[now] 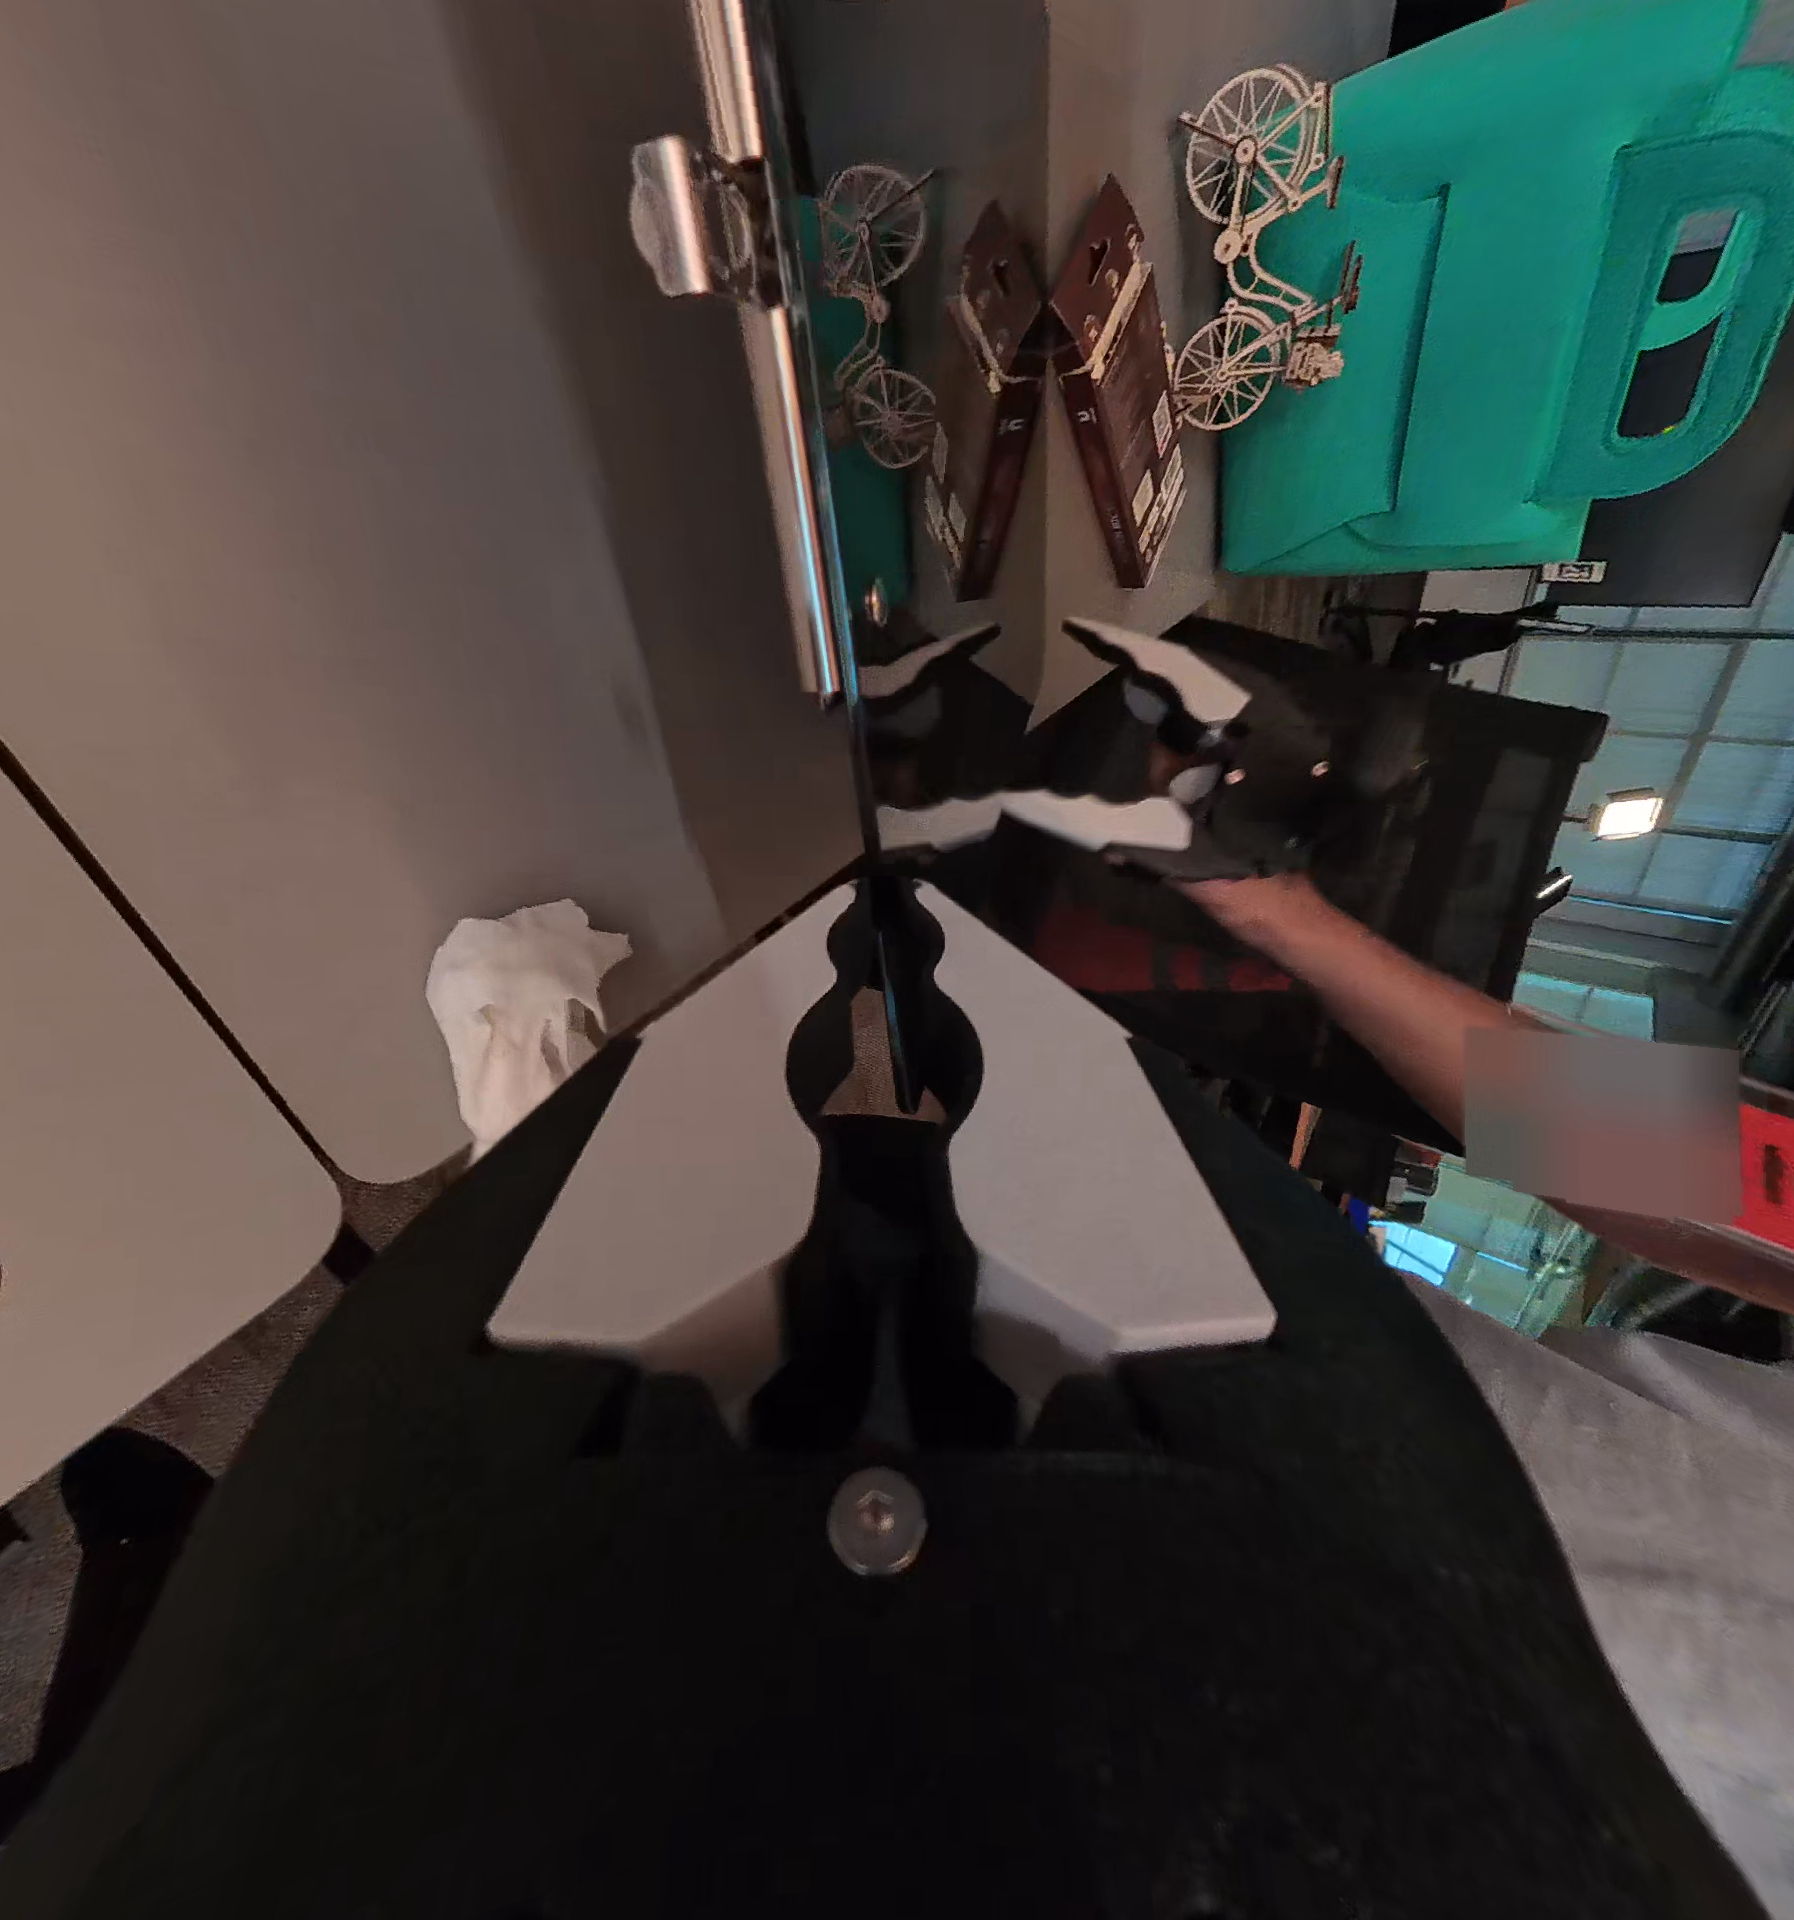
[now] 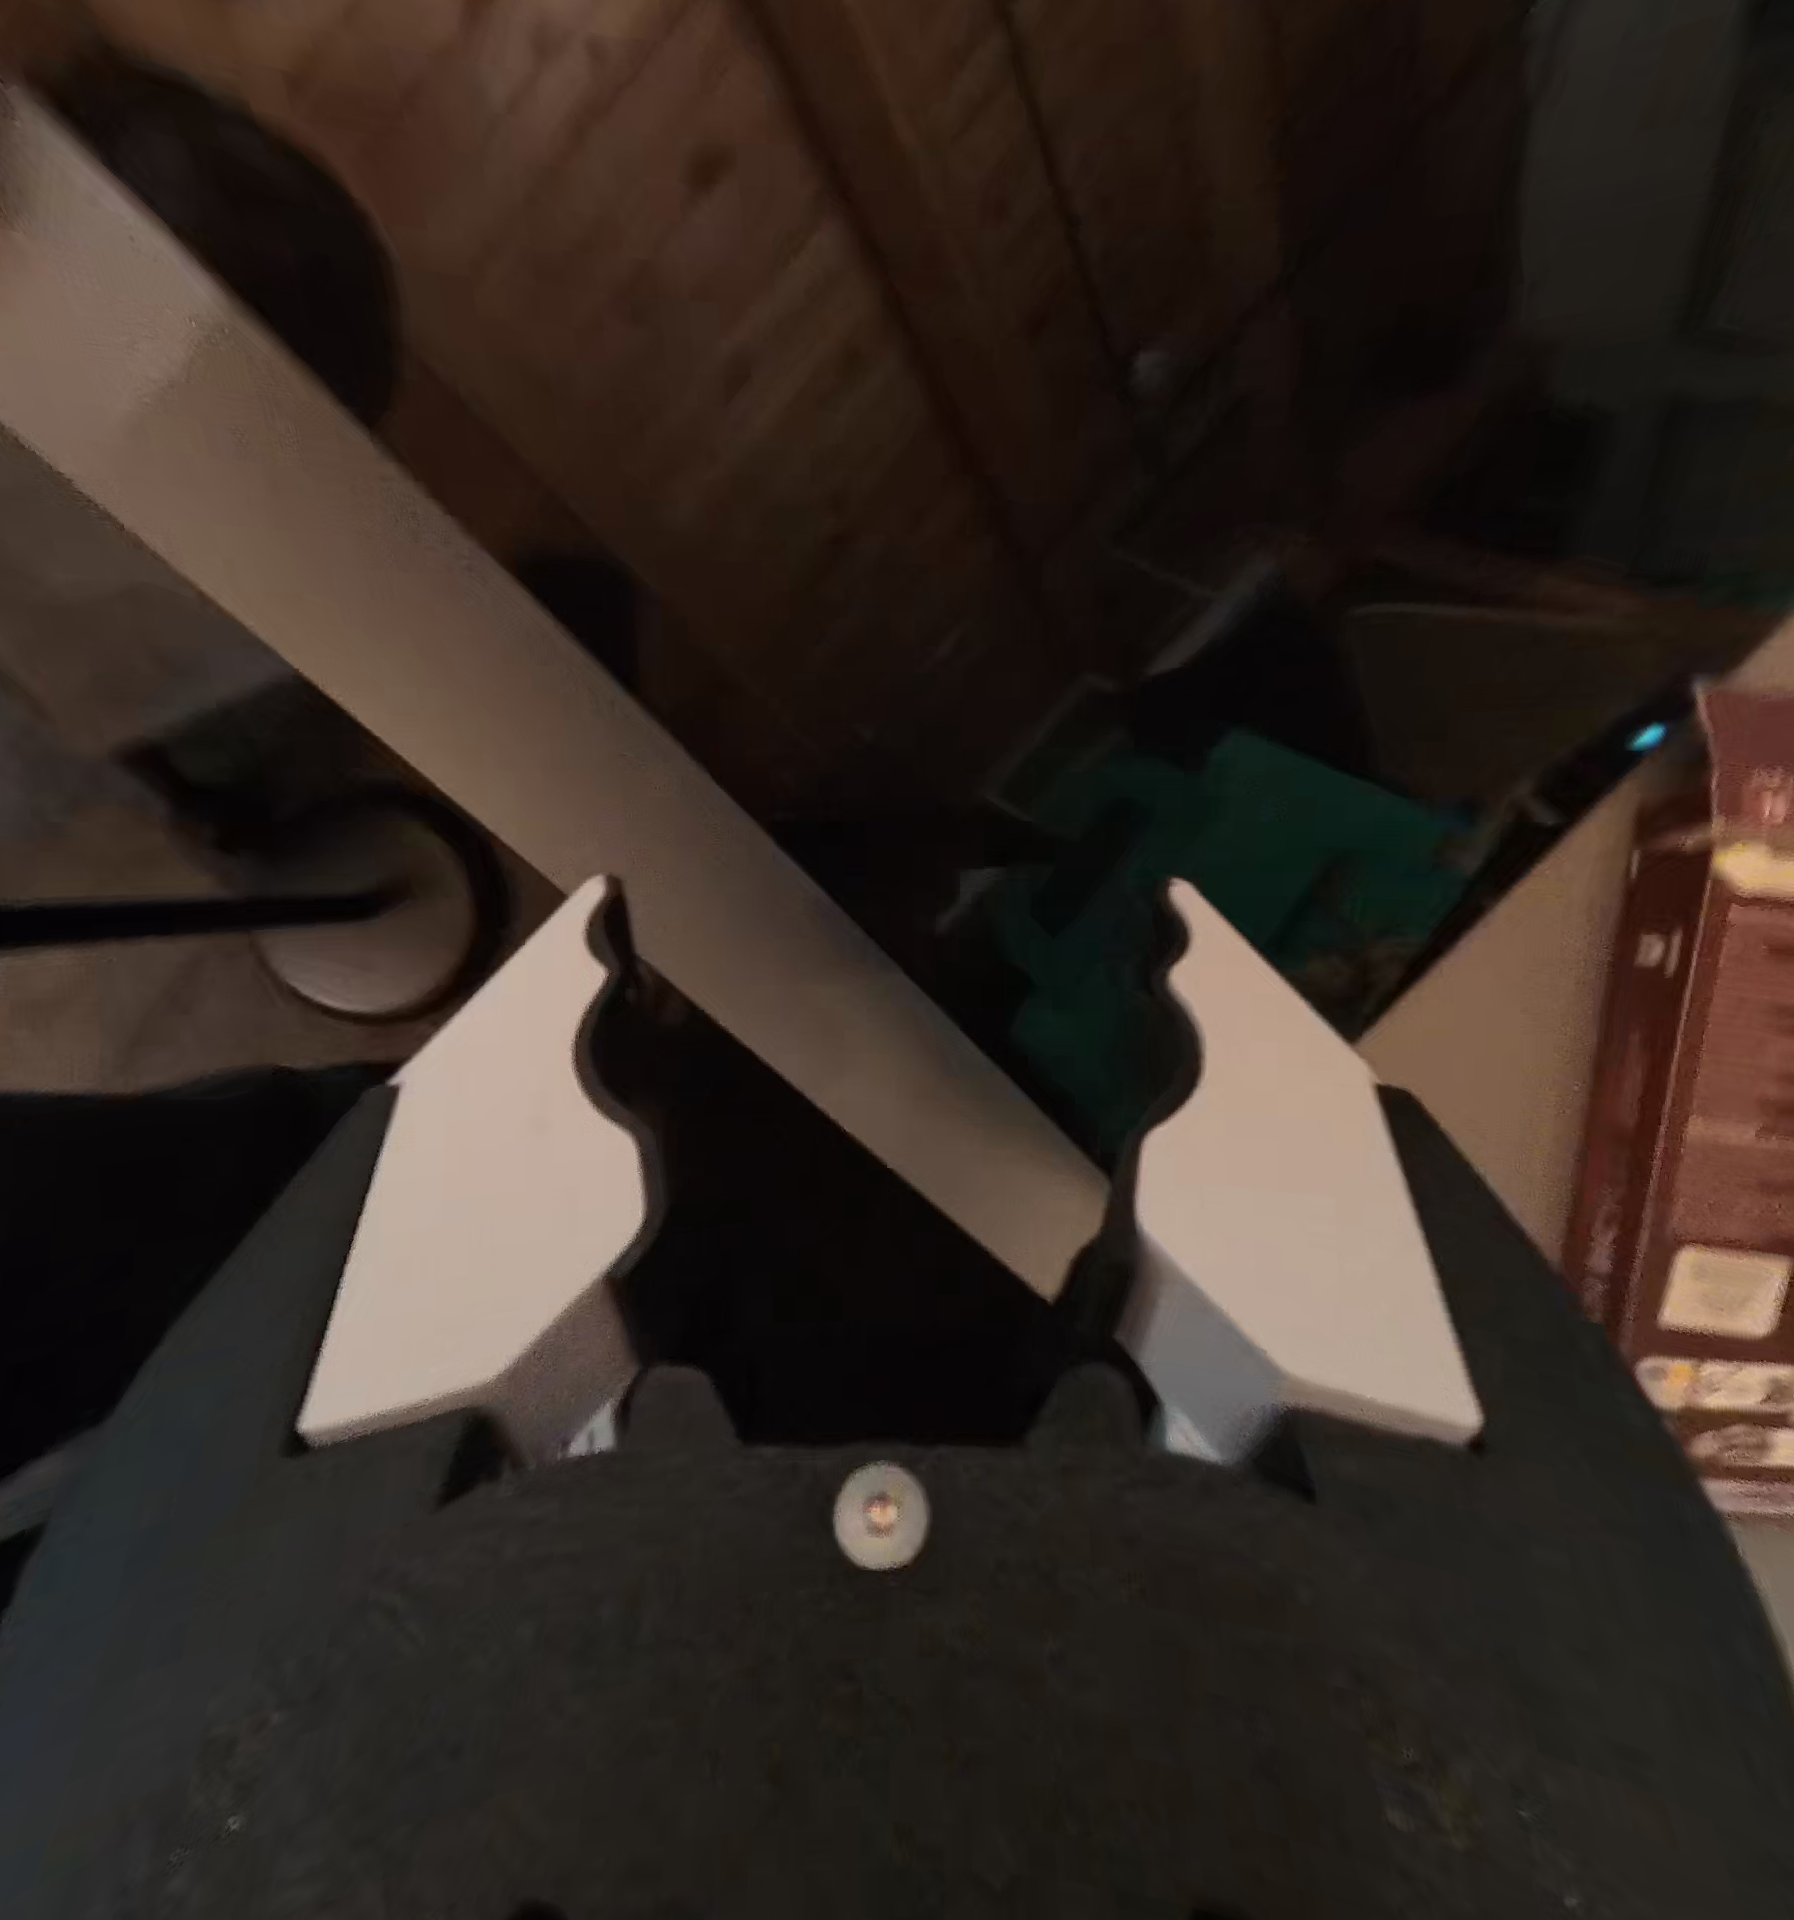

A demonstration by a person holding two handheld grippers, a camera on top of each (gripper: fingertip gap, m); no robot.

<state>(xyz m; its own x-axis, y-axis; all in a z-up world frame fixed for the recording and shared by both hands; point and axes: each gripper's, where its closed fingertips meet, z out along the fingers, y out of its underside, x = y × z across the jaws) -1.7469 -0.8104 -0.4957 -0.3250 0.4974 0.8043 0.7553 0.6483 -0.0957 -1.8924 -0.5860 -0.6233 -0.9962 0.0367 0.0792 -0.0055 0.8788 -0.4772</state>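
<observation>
1. Table (image 1: 197, 520): smooth matte white tops with rounded corners and a dark seam between them. One crumpled white tissue (image 1: 519, 997) lies on it, left of the left gripper.
2. One polished chrome bar (image 1: 789, 436) with a shiny metal clip (image 1: 680, 229) runs along the left face of the mirror panel (image 1: 872, 520).
3. The mirror panel is thin, flat and glossy, seen edge-on. Its long axis points straight away from the camera, up the frame.
4. Left gripper (image 1: 877, 904): white fingers with black wavy pads, jaws pinched tight on the panel's near edge.
5. Right of the panel stand one dark brown cardboard box (image 1: 1121, 384), one pale lattice-cut bicycle model (image 1: 1257, 249) with two spoked wheels, and one teal felt bag (image 1: 1495, 364) (the copies of box and bicycle left of them are mirror reflections).
6. Right gripper (image 1: 1038, 717) sits near the panel below the box, held on a bare forearm (image 1: 1340, 966), jaws spread.
7. Right wrist view: right gripper (image 2: 891, 888) has its jaws wide and grips nothing. A pale flat strip (image 2: 457, 644) crosses diagonally between the fingers; contact with the right finger I cannot tell. The brown box (image 2: 1724, 1143) is at far right.
</observation>
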